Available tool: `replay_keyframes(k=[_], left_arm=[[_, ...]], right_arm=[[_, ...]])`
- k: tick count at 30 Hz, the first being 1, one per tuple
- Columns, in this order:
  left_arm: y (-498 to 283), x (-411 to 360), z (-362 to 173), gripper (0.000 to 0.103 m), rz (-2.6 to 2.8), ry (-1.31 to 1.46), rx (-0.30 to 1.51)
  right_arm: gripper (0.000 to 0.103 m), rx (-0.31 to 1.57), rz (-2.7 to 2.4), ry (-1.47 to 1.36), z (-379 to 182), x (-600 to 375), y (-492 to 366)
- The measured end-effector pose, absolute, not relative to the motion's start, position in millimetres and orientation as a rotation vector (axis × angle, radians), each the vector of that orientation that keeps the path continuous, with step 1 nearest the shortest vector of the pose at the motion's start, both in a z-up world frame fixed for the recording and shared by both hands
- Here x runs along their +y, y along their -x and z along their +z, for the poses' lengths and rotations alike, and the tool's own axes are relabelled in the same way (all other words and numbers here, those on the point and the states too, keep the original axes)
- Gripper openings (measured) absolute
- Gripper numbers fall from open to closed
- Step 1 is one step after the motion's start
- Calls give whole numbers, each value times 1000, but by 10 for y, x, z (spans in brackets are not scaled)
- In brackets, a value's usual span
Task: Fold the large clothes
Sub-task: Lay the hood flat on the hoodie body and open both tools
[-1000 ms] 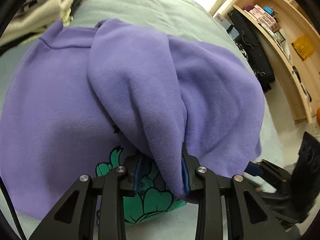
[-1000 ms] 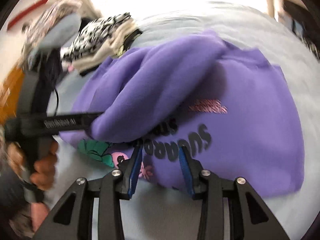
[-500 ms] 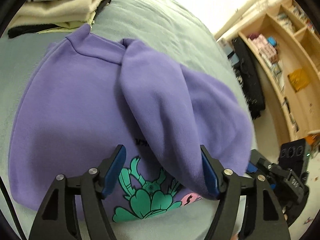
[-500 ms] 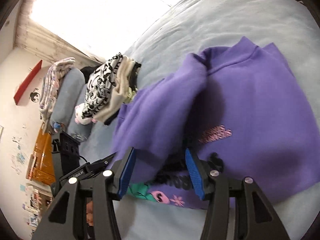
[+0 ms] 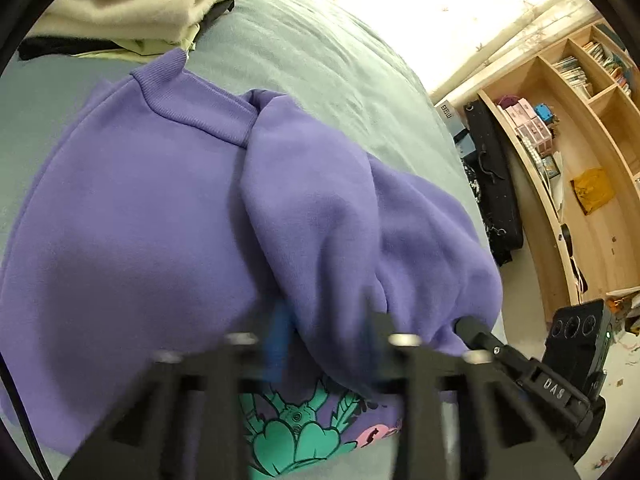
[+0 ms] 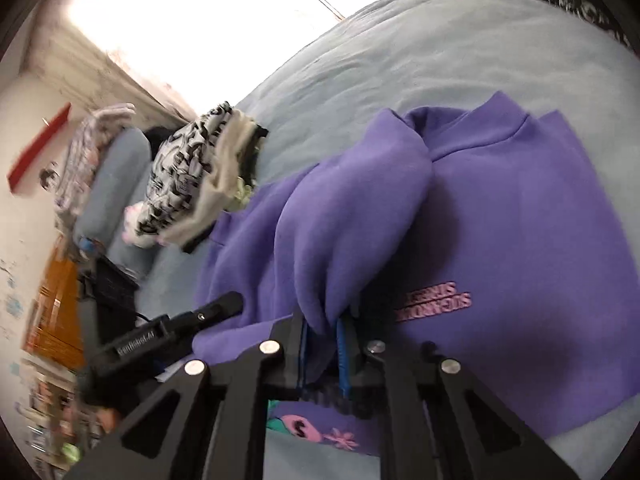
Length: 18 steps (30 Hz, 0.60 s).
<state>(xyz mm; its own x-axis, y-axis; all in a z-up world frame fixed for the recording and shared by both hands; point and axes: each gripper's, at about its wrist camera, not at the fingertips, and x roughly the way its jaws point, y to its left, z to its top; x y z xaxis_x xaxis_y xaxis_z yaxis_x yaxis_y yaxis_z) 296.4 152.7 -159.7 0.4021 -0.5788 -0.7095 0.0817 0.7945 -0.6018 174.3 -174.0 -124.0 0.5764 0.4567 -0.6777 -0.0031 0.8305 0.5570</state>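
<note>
Right gripper [image 6: 322, 344] pinches the purple sweatshirt's [image 6: 520, 220] sleeve [image 6: 352, 216].
Left gripper [image 5: 324, 336] straddles that sleeve lower centre; motion blur hides its grip.

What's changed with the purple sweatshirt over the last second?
The left gripper let the sleeve go, then narrowed around it again, blurred. The right gripper moved in and its jaws closed on the sleeve. The sweatshirt body and clothes pile stayed put.

Matt, fleecy purple cloth sweatshirt [image 5: 152, 216] on soft blue fabric bedcover [image 5: 320, 64].
</note>
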Motion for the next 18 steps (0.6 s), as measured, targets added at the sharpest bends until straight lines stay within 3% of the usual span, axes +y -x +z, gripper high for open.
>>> replay_keyframes(k=[6, 11, 14, 15, 18], left_arm=[[-2665, 1361, -1301, 12, -366, 347, 1042], [-2591, 1163, -1706, 14, -288, 221, 1102], [-2546, 1181, -1720, 17, -295, 224, 1059], [-2520, 1194, -1689, 18, -297, 209, 1046], [-2450, 1245, -1579, 36, -276, 172, 1013]], right_arm=[[11, 923, 268, -519, -1141, -1749, -1411], [11, 1056, 190, -509, -1697, -1817, -1366], [11, 1039, 187, -505, -1746, -1829, -1340], [15, 1027, 186, -483, -1698, -1813, -1329], [35, 1012, 171, -430, -1602, -1800, -1296]])
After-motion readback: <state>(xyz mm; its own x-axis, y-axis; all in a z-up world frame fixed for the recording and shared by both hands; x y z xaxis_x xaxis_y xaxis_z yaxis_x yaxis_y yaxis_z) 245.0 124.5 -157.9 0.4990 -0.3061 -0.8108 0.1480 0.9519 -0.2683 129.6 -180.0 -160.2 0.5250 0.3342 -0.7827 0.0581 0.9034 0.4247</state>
